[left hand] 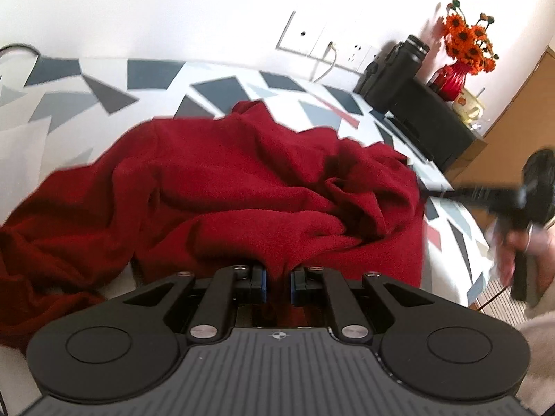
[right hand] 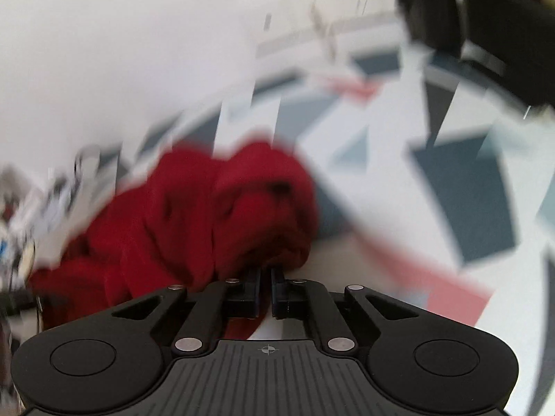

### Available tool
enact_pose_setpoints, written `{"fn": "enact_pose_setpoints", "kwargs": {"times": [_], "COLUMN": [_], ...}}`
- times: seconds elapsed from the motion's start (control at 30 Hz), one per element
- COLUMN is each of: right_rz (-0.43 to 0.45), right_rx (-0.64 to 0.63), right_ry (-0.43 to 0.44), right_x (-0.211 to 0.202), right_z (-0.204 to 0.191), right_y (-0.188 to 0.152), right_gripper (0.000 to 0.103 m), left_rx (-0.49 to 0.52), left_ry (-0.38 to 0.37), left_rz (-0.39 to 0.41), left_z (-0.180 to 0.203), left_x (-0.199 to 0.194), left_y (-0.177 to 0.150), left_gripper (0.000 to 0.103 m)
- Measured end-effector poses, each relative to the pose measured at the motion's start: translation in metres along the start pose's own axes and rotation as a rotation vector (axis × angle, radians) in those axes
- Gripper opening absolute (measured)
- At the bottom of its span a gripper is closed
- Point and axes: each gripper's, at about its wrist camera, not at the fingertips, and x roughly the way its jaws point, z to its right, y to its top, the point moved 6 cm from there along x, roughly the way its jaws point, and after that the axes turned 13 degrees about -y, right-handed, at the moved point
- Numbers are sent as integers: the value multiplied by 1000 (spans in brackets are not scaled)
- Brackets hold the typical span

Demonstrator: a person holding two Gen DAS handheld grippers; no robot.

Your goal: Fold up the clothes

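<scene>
Dark red fleece, that's the garment (left hand: 242, 180) here, lying rumpled in a big heap on a surface (left hand: 104, 79) covered with a white cloth printed in grey, dark blue and a few red triangles. The heap fills the middle of the left wrist view and spills over the near left edge.

The left tool (left hand: 277, 279) is clamped on a fold of the red fabric at the near edge of the heap, and the cloth bunches up right between its blue-padded tips.

The right tool (right hand: 266, 277) has its tips drawn together at the near right end of the garment. That view is badly smeared, so I cannot tell whether any fabric is actually pinched there. From the left wrist view it shows as a black blur at the far right, held in a hand (left hand: 527, 246) with a pale fluffy sleeve.

Far right against the white wall: a black cabinet (left hand: 440, 124) with a red vase of orange flowers (left hand: 468, 41) and a black bag (left hand: 392, 72) leaning beside it.
</scene>
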Motion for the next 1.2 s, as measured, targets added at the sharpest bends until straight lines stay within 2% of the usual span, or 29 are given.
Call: {"fn": "enact_pose_setpoints", "kwargs": {"times": [0.13, 0.27, 0.3, 0.33, 0.37, 0.4, 0.47, 0.53, 0.67, 0.73, 0.8, 0.87, 0.93, 0.97, 1.0, 1.03, 1.07, 1.1, 1.2], "right_rz": [188, 227, 228, 228, 208, 180, 123, 68, -59, -96, -102, -91, -89, -91, -93, -94, -90, -84, -39], "right_rx": [-49, -164, -174, -178, -183, -188, -196, -216, -282, -301, -248, -158, -92, -81, -87, -97, -107, -111, -117], "right_ry": [-13, -37, -53, -71, -84, -79, -59, -16, 57, 40, 38, 46, 54, 61, 67, 73, 70, 70, 100], "right_x": [-20, 12, 20, 27, 33, 36, 41, 35, 31, 38, 49, 59, 71, 75, 76, 76, 74, 69, 38], "right_z": [-15, -47, -49, -49, -49, -47, -44, -42, -42, -43, -41, -39, -38, -40, -41, -42, -42, -41, -34], "right_y": [66, 100, 101, 100, 94, 84, 63, 36, -20, -37, -40, -36, -29, -27, -25, -24, -23, -20, -10], "right_gripper": [1, 4, 13, 19, 32, 34, 34, 37, 48, 48, 47, 45, 38, 29, 16, 11, 7, 6, 5], "left_rx": [102, 152, 130, 108, 84, 64, 72, 89, 34, -28, -67, -88, -107, -123, -140, -160, -179, -185, -122], "left_ry": [19, 99, 137, 172, 195, 211, 194, 185, 129, 76, 50, 53, 66, 67, 64, 45, 29, 25, 10], "left_rz": [43, 112, 112, 105, 73, 43, 31, 39, 31, 22, 20, 23, 32, 53, 74, 93, 110, 119, 147], "left_z": [7, -16, -30, -43, -56, -67, -69, -65, -61, -60, -57, -57, -58, -60, -62, -63, -64, -62, -42], "left_x": [14, 30, 36, 42, 48, 53, 46, 32, 10, 5, 9, 18, 28, 33, 36, 39, 40, 39, 22], "left_y": [37, 89, 98, 105, 107, 107, 100, 88, 62, 48, 38, 32, 29, 29, 30, 30, 31, 32, 35], "left_gripper": [11, 12, 14, 17, 20, 25, 39, 62, 62, 62, 62, 62, 62, 61, 54, 16, 1, 4, 3]}}
